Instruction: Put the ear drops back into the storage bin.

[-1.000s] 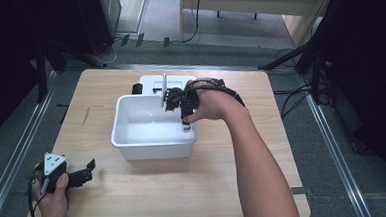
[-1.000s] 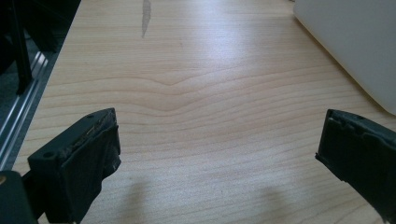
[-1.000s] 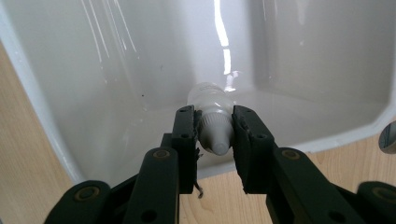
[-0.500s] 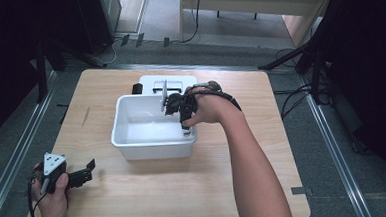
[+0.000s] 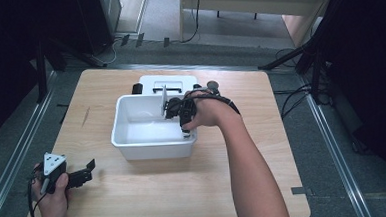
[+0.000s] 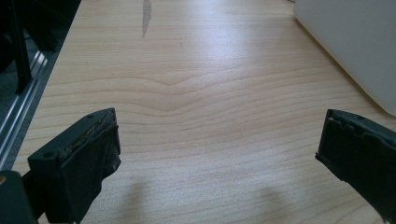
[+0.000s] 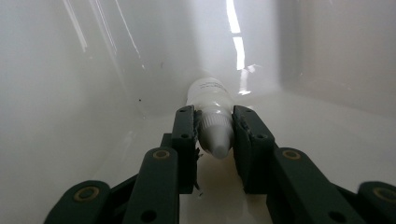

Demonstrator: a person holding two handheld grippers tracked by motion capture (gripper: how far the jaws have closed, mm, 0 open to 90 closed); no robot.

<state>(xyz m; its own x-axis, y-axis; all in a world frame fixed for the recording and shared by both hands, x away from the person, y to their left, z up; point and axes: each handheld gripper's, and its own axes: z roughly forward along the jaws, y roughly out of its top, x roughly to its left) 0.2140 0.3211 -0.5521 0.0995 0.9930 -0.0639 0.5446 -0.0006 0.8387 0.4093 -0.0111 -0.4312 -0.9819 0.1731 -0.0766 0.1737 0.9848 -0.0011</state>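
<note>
The right gripper (image 7: 214, 135) has its fingers (image 7: 184, 135) clamped on the neck of a small white bottle (image 7: 212, 100), cap end toward the camera, body pointing into the white tub (image 5: 133, 144) that sits at the centre of the high view; in the right gripper view the bottle lies low by the tub's floor, near the left wall, though whether it touches the floor I cannot tell; the step in hand looks like setting the bottle down inside the tub, so the next move calls for easing it onto the floor and parting the fingers without knocking the wall; the left gripper (image 6: 217, 154) rests at the lower left of the high view on the counter (image 5: 245, 186), its fingers wide apart with nothing between them; the bottle's label is too blurred to read, and the white lid-like thing (image 5: 172, 82) with dark parts behind the tub is hard to make out.
</note>
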